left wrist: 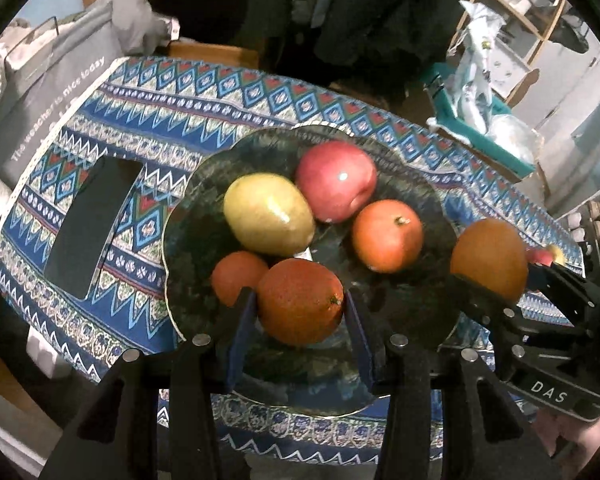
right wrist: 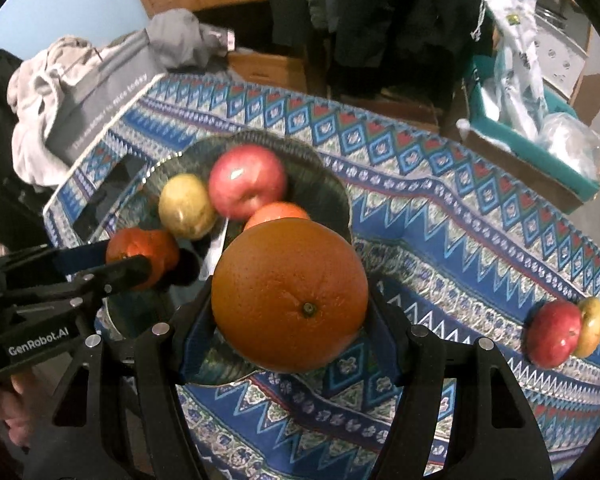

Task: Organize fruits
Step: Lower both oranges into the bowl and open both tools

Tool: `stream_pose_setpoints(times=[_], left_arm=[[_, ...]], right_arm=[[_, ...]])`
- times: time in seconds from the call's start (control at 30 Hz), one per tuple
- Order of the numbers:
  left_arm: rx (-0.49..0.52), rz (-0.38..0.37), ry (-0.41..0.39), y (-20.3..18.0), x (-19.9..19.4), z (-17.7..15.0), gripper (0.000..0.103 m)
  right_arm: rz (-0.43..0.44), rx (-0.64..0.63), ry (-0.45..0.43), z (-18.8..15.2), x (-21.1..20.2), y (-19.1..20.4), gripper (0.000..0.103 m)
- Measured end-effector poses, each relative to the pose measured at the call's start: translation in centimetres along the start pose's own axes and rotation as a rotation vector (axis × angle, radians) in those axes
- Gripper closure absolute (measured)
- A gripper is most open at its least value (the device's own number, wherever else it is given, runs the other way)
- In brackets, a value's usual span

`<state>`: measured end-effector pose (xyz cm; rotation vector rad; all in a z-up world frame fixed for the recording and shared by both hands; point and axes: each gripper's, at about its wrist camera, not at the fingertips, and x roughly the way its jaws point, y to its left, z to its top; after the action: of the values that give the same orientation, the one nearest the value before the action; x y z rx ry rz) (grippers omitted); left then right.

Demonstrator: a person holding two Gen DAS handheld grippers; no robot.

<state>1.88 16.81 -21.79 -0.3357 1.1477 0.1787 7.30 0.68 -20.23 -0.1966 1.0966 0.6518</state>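
the left gripper [left wrist: 300, 312] pinches a dark orange [left wrist: 300, 300] between its blue pads, low over the near part of the plate [left wrist: 188, 280]; the right gripper [right wrist: 290, 316] clamps a large orange [right wrist: 290, 294] above the plate's near rim; farther in lie a yellow fruit [left wrist: 268, 214], a red apple [left wrist: 336, 180] and a tangerine [left wrist: 387, 236]; well apart on the patterned cloth [right wrist: 440, 216], a red apple [right wrist: 553, 333] touches a yellowish apple [right wrist: 592, 326].

small orange [right wrist: 277, 213] half hidden, bowl's [left wrist: 188, 216] near rim hidden
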Motion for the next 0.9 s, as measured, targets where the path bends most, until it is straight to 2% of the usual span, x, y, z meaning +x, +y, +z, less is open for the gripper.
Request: stream_pose_setpoints(times=[0.17, 0.53, 0.7, 0.9], left_arm=[[0.011, 0.019, 0.026, -0.1, 0.7, -0.1, 0.057], [0.004, 0.038, 0.026, 0.2, 0.7, 0.1, 0.053], [-0.006, 0.035, 0.006, 0.4, -0.1, 0.2, 0.053], [-0.025, 0.02, -0.029, 0.5, -1.3, 0.6, 0.047]], right_arm=[[0.016, 0.001, 0.026, -0.1, 0.8, 0.0, 0.035], [0.057, 0.016, 0.064, -0.1, 1.4, 0.2, 0.031], [0.074, 0.011, 0.009, 0.6, -0.3, 0.5, 0.031], [0.052, 0.018, -0.051, 1.4, -2.7, 0.2, 0.028]])
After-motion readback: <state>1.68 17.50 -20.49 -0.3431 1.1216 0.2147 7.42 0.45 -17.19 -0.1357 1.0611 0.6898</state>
